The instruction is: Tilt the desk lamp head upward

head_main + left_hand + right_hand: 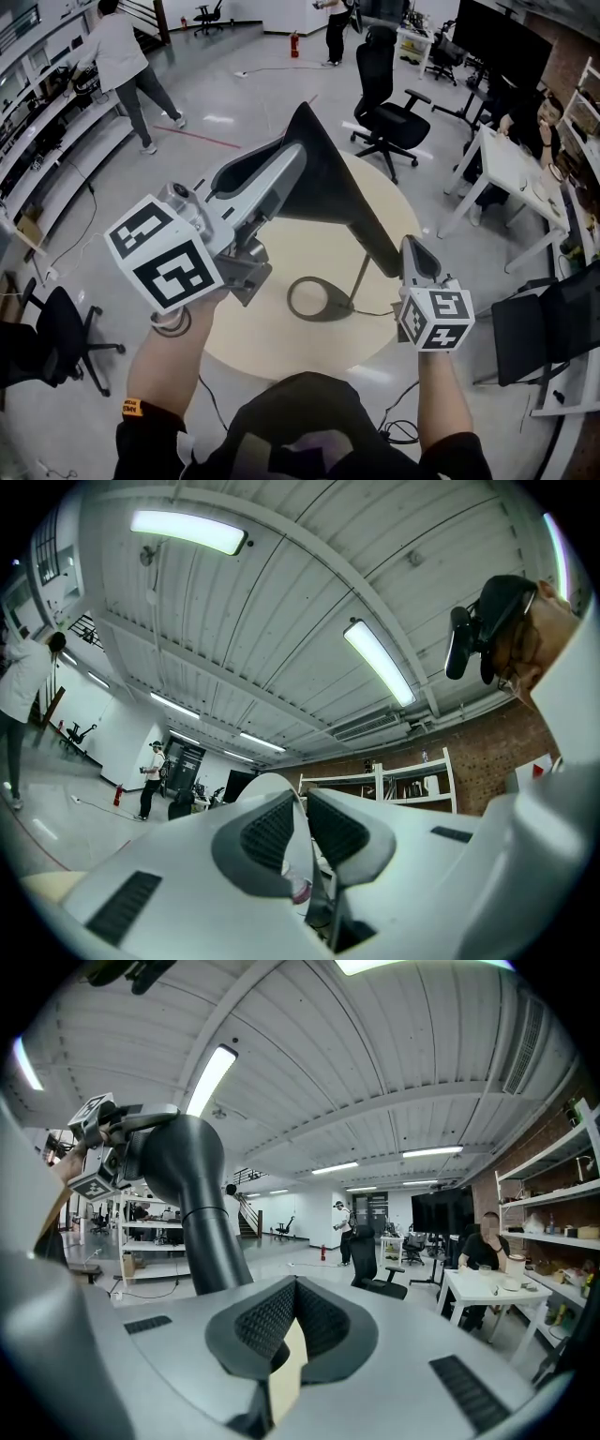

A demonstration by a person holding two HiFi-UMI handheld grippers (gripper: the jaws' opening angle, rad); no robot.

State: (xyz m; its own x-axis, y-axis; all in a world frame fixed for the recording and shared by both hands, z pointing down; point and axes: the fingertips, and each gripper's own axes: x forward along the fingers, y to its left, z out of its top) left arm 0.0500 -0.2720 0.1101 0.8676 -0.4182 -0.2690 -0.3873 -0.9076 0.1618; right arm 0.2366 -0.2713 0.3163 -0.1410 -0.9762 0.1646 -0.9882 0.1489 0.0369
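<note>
Tabletop (pixel 309 352): round, pale, directly below the wearer; it carries only the desk lamp.
Left tongs (pixel 286 159): raised high on the left. In the left gripper view the pads are clenched on a thin pale edge, which I take to be the rim of the lamp head (pixel 342 197).
Right tongs (pixel 412 246): low on the right, just beside the lower end of the lamp head. In the right gripper view the pads meet with nothing between them; only a sliver of tabletop shows below.
Lamp head: dark and long, slanting steeply up toward the left tongs. From the right gripper view it rises as a dark tube (pixel 192 1194) to the left of that gripper.
Stem (pixel 361 277): thin, running from the head's lower end down to the base.
Base (pixel 293 300): flat open ring lying on the tabletop; nothing holds it down.
Beyond: black office chair (pixel 389 117) past the far edge, white desk (pixel 511 169) to the right, a person (pixel 117 56) at shelving far left.
Stage (judgement): tilt appears well along.
Risk, grip: the hold is on a thin edge, so a hard pull could let the pads slide off.
Risk, base: with the right tongs bracing nothing, further lift may tip or drag the light ring base.
Risk, joint: pushing beyond the hinge's limit would strain the thin stem.
</note>
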